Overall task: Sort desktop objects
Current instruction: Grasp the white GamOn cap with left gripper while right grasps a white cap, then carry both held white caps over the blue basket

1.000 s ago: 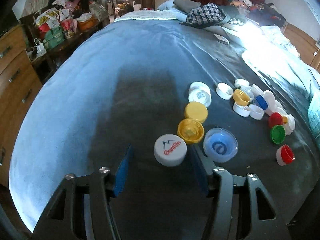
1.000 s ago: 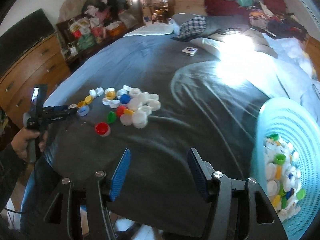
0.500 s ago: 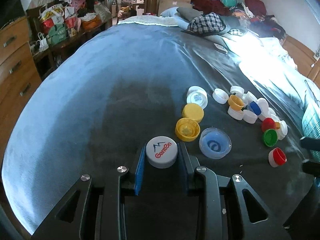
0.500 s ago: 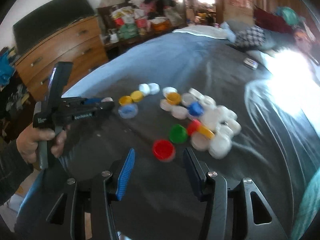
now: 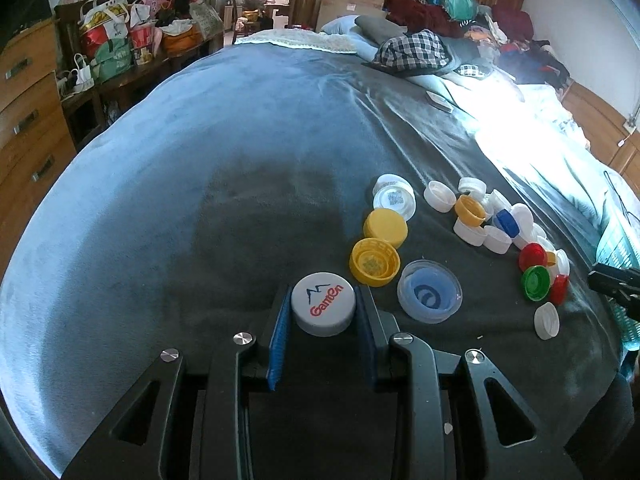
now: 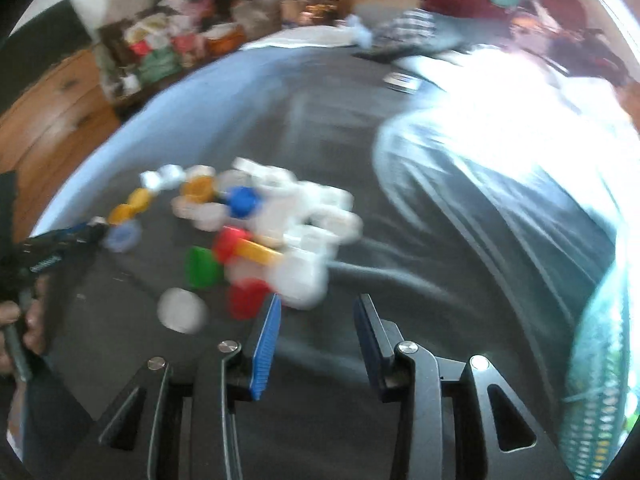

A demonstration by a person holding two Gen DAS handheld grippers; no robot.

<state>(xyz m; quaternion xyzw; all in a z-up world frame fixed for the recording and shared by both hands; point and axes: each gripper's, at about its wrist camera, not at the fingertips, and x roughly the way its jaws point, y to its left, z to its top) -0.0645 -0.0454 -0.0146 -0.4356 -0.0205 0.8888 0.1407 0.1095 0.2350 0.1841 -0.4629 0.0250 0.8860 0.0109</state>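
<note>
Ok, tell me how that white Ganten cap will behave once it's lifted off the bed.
The white cap looks like thin moulded plastic, so probably light and stiff. Its smooth round side sits between the flat pads of the left hand-held gripper, so it may slip or swivel if the squeeze is weak. If dropped on edge, it could roll across the bedspread.

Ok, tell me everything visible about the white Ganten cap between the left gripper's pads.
The Ganten cap is a round, white, plastic-looking bottle cap, closed top up, printed with red "Ganten" lettering under a small dark blue peak mark. It sits flat on the dark grey bedspread, pinched at both sides by the left gripper, just clear of a yellow cap beside it.
</note>
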